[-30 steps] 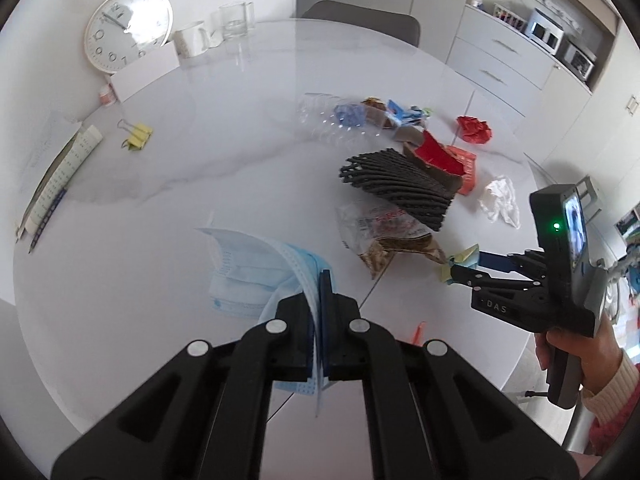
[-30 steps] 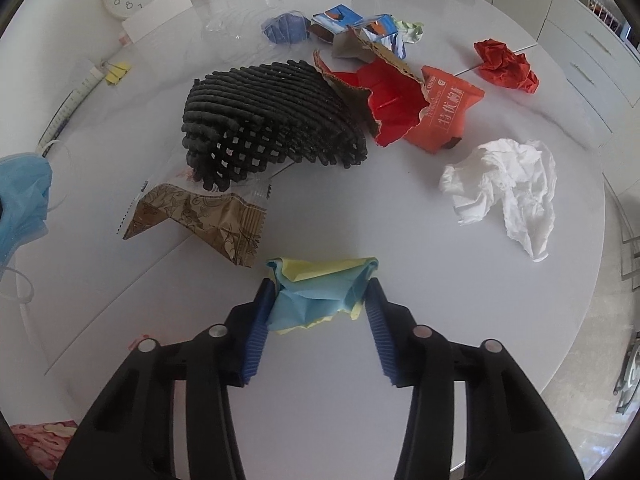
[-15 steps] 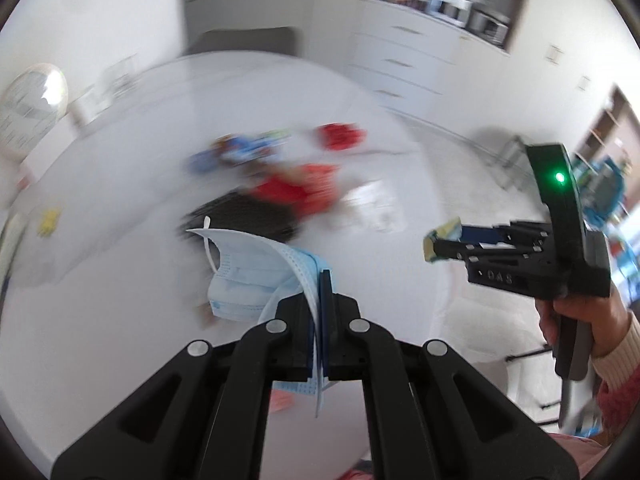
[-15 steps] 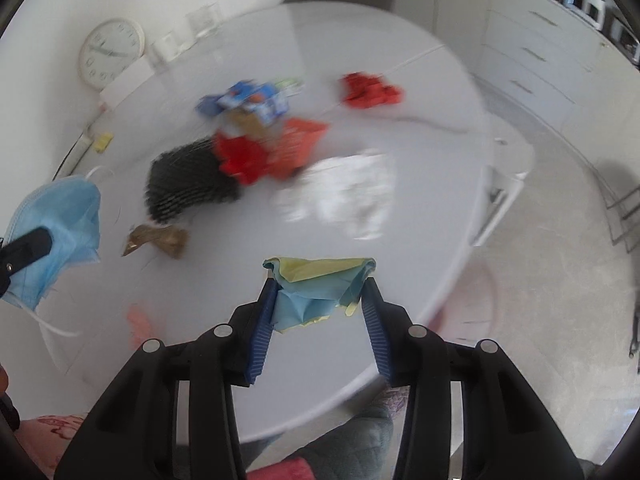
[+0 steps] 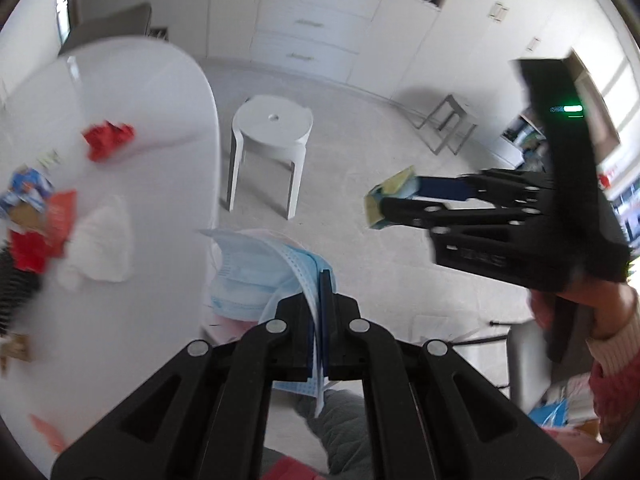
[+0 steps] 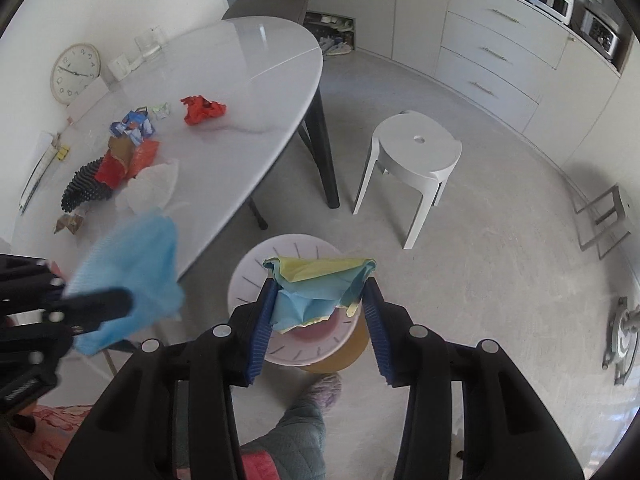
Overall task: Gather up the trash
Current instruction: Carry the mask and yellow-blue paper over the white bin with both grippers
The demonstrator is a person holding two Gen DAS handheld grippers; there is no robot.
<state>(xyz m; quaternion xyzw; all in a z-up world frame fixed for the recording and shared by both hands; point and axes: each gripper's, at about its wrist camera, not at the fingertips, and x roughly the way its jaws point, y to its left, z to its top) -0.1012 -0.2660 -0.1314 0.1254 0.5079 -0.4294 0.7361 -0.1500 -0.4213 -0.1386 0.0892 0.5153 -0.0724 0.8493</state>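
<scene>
The left gripper (image 5: pixel 319 304) is clenched on a blue face mask (image 5: pixel 256 276), limp and light, held off the table's edge. The right gripper (image 6: pixel 320 312) pinches crumpled yellow-blue paper (image 6: pixel 316 284) (springy, weightless) above what looks like a bin (image 6: pixel 256 276).

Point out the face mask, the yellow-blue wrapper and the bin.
face mask (image 5: pixel 256 276), left wrist view, pleated front.
yellow-blue wrapper (image 6: pixel 316 288), right wrist view, crumpled middle.
bin (image 6: pixel 256 268), right wrist view, white rim.
</scene>
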